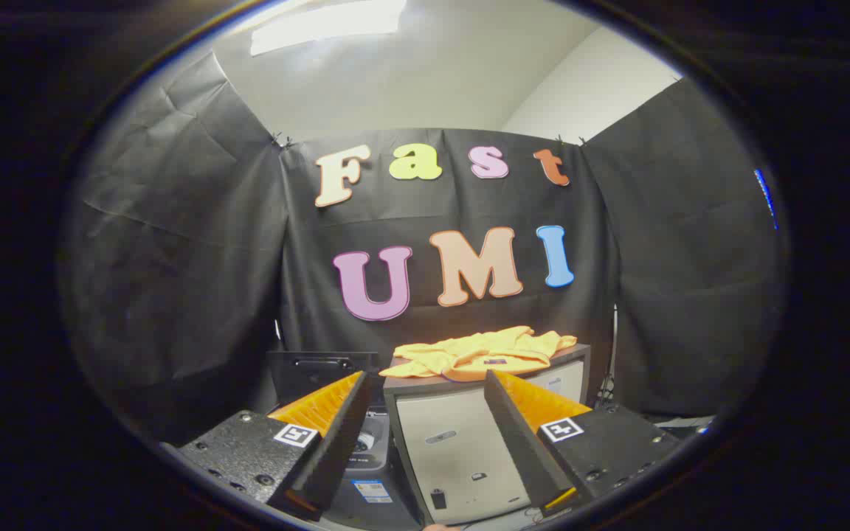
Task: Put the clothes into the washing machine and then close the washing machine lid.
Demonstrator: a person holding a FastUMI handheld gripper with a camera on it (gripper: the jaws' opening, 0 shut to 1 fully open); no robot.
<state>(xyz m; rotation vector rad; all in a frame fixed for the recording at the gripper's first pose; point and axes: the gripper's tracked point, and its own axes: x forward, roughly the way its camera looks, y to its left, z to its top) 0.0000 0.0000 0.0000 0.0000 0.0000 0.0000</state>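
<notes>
Black cloth hangs all around us as the booth's wall (196, 243), soft and a bit wrinkled, with a pale ceiling above it. Straight ahead we see a boxy cabinet (454, 442) with a smooth, light grey front and a dark flat top. On that top lie the yellow clothes (480, 350), crumpled in a loose, floppy heap that spills a little over the front edge.

To the left of the cabinet sits the washing machine (366, 450), dark and shiny. Its lid (318, 372) stands up, flat and black, against the cloth behind it. We can see only a small part of the machine, because the left finger covers much of it.

Our gripper (425, 398) has its two fingers spread wide apart, and nothing is between them. The fingers (521, 435) are wedge shaped, with ridged inner faces. Each one sits on a rough black block with a small square marker.

The clothes lie beyond the fingers and a little higher, in line with the gap between them and not touching them. The cabinet front stands just ahead of the fingers.
</notes>
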